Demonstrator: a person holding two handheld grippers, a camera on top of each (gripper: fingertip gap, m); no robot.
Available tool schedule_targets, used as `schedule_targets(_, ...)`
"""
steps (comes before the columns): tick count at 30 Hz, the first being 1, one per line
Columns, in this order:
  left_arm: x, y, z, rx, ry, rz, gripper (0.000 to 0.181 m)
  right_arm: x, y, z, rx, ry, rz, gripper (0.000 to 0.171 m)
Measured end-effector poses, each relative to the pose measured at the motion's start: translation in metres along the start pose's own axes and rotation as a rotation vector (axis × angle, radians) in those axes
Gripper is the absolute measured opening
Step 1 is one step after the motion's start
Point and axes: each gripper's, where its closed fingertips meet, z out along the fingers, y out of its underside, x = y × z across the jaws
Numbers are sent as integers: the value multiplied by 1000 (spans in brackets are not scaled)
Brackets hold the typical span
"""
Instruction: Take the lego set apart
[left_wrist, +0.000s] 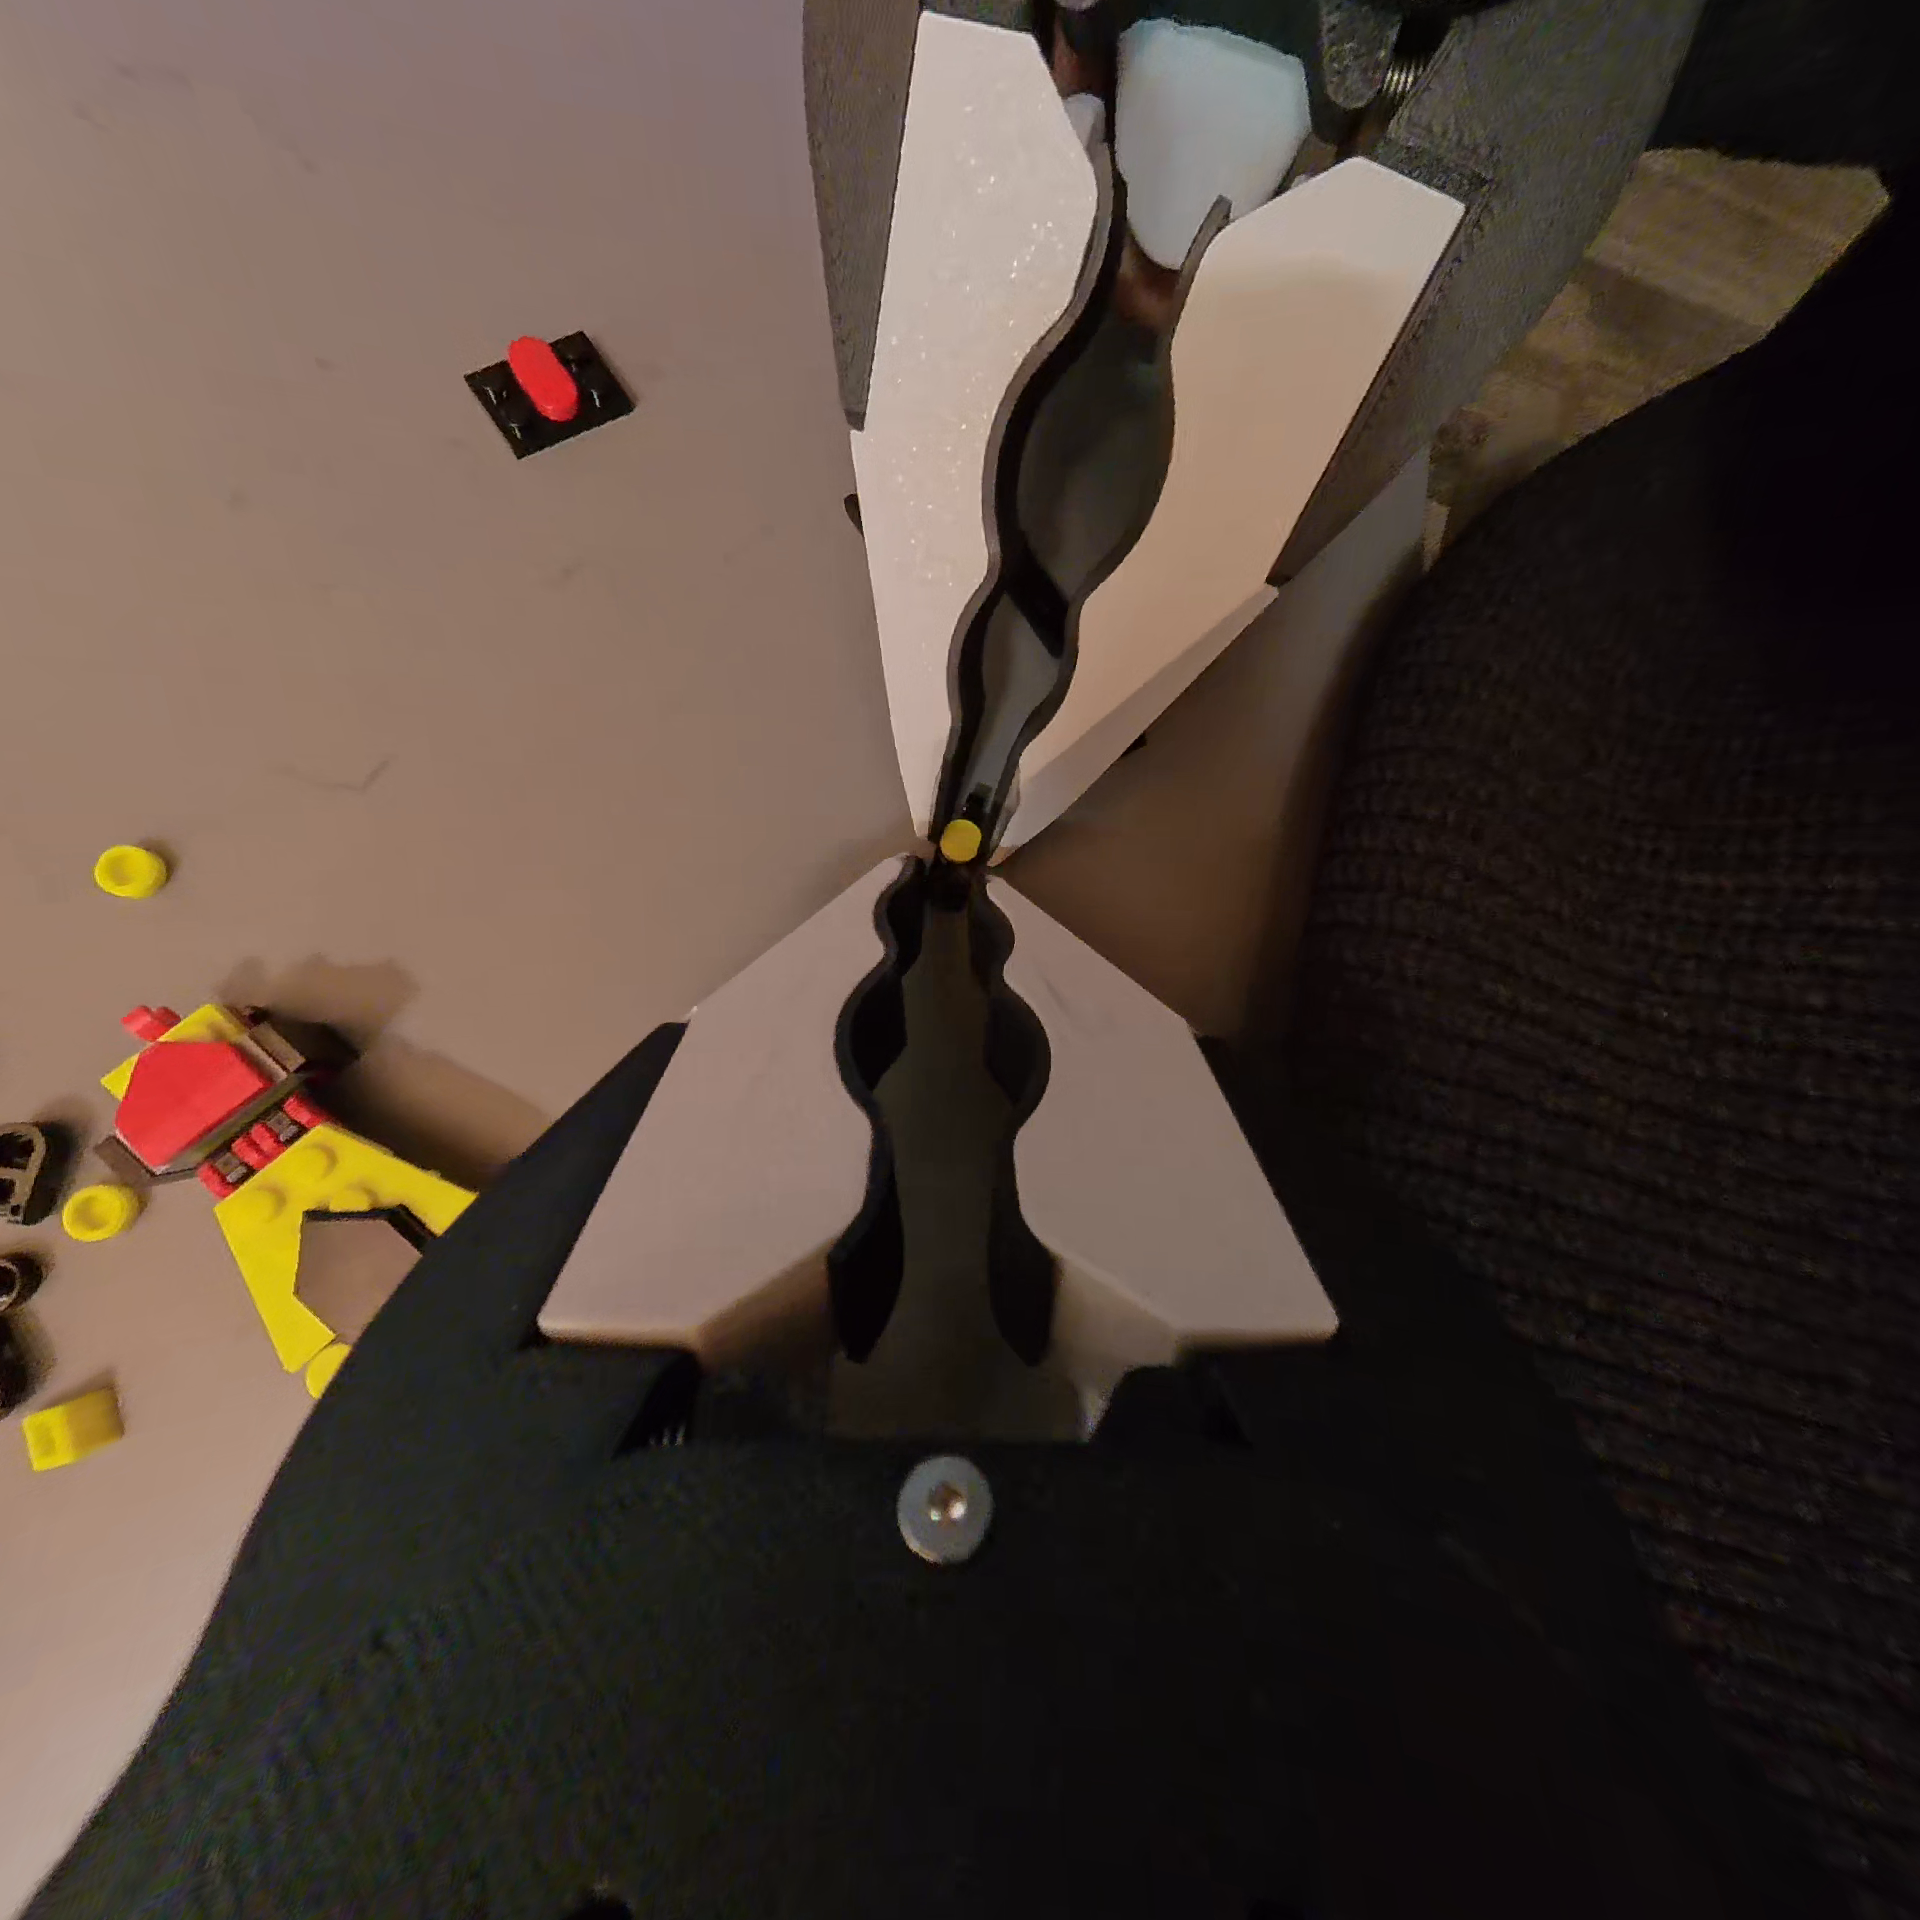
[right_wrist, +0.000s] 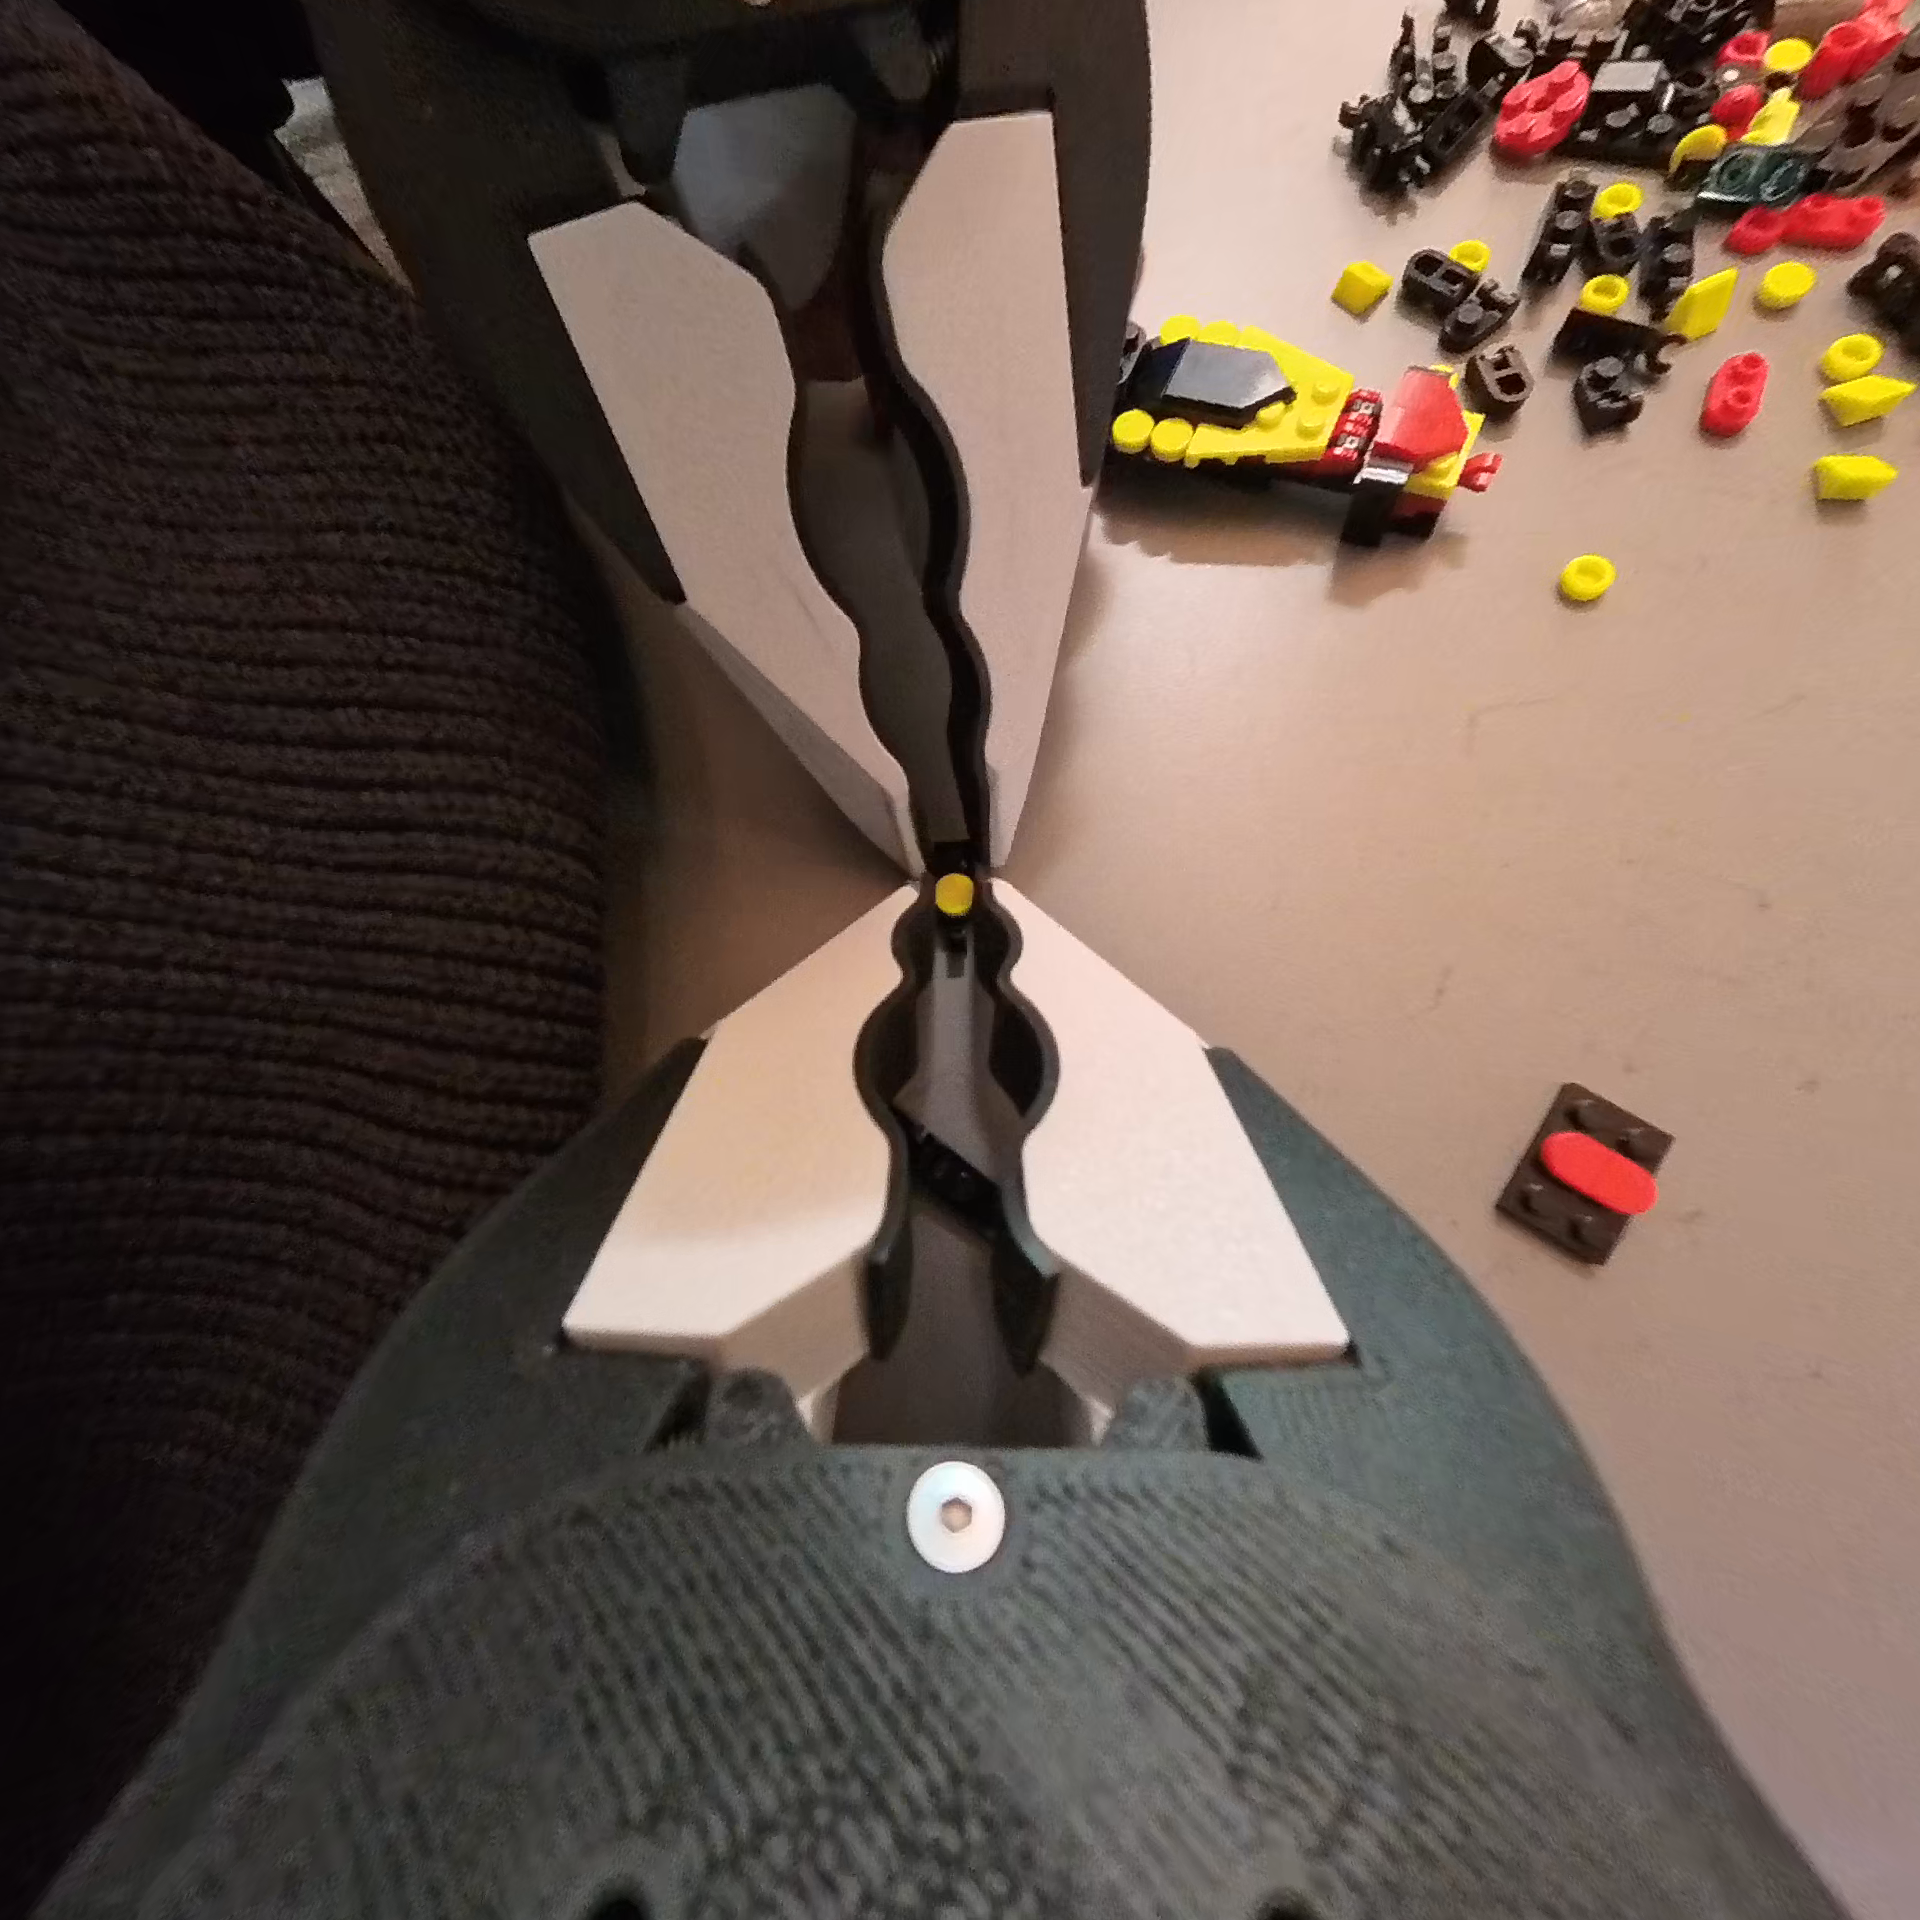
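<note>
Beige tabletop (left_wrist: 416, 644) under warm light, dark knitted fabric (left_wrist: 1662, 1039) at 3 o'clock. In left wrist view: left gripper (left_wrist: 951, 883) nearly closed, tip to tip with right gripper (left_wrist: 961, 821) entering from 12 o'clock, both pinching a small black piece with yellow stud (left_wrist: 959, 841). Partly dismantled lego set (left_wrist: 260, 1143) lying well apart at 8 o'clock; black plate with red tile (left_wrist: 548, 393) at 10 o'clock.

In right wrist view: same pinch on yellow stud (right_wrist: 953, 894), fingers almost shut. Lego set (right_wrist: 1299, 416) at 1 o'clock, loose bricks (right_wrist: 1662, 187) beyond, black plate (right_wrist: 1587, 1172) at 4 o'clock.
</note>
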Motion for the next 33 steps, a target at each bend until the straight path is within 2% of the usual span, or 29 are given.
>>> schedule_targets(14, 3, -2, 1, 32, 36, 38, 5, -2, 1, 2, 15, -34, 50, 6)
schedule_targets(19, 3, 0, 1, 18, 88, -61, 7, -2, 1, 3, 6, -15, 25, 7)
schedule_targets(22, 3, 1, 1, -4, 68, -65, 7, -2, 1, 3, -6, -6, 12, 7)
schedule_targets(33, 3, 1, 1, -60, 29, -5, 7, -3, 0, 2, -16, 23, -165, 6)
